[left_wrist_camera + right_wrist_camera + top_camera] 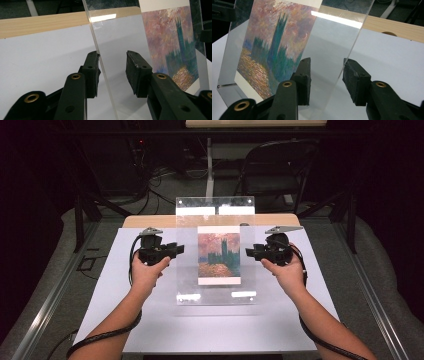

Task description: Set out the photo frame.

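Acrylic frame [215, 251] holds a painted print [218, 255] – both grippers' fingers apart, straddling its side edges, not yet clamped

A clear acrylic panel [215, 251] stands tilted over the white worktop [210, 325], with a printed painting [218, 255] of dark towers under a pink and orange sky showing at its middle. The left gripper [176, 250] is at the panel's left edge and the right gripper [249, 253] at its right edge, each held in a hand with the jaws pointing inward toward the panel. A cable trails back along each forearm. Beyond the worktop's wooden far edge [150, 221] a dark folding chair [280, 170] stands on the floor.
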The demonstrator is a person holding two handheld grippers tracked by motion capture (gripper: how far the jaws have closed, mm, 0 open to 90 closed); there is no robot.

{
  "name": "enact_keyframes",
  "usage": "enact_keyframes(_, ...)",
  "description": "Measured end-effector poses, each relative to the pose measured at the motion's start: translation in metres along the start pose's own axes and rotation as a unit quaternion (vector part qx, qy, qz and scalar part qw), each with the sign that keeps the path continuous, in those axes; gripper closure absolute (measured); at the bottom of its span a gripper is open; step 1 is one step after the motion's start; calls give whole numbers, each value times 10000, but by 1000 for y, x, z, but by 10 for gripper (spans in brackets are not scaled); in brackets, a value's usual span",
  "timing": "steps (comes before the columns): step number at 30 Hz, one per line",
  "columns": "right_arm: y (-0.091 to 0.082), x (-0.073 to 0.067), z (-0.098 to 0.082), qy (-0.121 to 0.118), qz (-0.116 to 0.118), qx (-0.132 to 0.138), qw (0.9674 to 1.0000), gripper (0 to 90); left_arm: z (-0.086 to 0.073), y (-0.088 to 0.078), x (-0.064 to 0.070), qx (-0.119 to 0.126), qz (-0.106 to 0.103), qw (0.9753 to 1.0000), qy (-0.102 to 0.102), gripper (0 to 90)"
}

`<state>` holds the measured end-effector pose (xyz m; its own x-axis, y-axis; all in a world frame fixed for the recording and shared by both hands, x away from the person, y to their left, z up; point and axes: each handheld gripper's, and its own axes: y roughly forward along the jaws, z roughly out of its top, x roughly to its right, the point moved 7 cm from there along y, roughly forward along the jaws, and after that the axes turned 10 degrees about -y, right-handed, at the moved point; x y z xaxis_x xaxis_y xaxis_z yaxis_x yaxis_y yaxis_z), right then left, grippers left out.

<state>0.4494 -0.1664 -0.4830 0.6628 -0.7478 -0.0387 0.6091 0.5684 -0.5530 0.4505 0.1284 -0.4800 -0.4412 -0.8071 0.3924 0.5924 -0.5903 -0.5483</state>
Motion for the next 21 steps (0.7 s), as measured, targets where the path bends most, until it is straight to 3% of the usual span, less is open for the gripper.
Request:
enact_keyframes(16, -16, -12, -2, -194, -68, 88, 9997, 626, -7, -18, 10, 90, -29, 9999, 116, 678)
enact_keyframes(21, -22, -15, -4, -206, -37, 144, 9997, 644, -10, -23, 13, 118, -6, 9997, 237, 686)
